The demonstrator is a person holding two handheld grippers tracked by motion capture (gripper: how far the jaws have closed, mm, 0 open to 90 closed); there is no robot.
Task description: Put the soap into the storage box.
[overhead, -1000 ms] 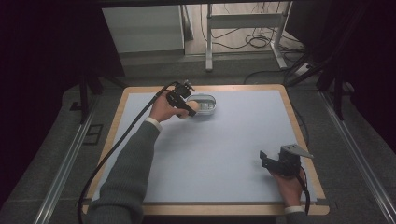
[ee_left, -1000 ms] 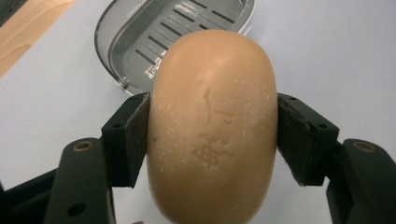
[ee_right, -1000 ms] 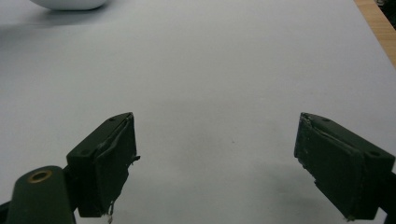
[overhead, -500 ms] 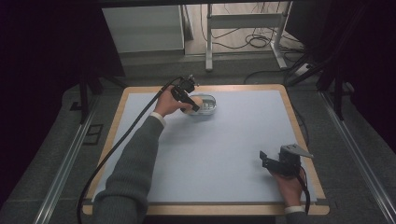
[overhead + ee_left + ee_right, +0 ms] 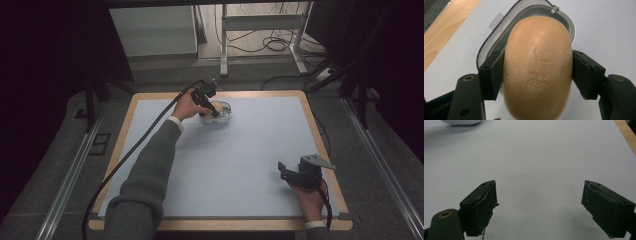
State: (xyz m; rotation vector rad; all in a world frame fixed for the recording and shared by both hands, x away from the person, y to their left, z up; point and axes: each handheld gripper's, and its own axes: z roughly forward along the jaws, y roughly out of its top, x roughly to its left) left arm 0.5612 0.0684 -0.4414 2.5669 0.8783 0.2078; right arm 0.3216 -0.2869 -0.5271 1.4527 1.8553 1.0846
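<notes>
Already the bar of soap (image 5: pixel 537 67) was clamped between the jaws of the left gripper (image 5: pixel 210 106) and was held just above the open soap dish (image 5: pixel 524 15) at the far side of the table (image 5: pixel 250 165). Judging by that, the pick-up was done, and what was left was for the soap to be lowered into the dish and released. Meanwhile, the right gripper (image 5: pixel 539 207) was held low over the near right part of the table, its jaws apart and nothing between them.

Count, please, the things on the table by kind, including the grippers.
Soap bar: 1
Soap dish: 1
Grippers: 2, the left gripper and the right gripper
Total: 4
</notes>
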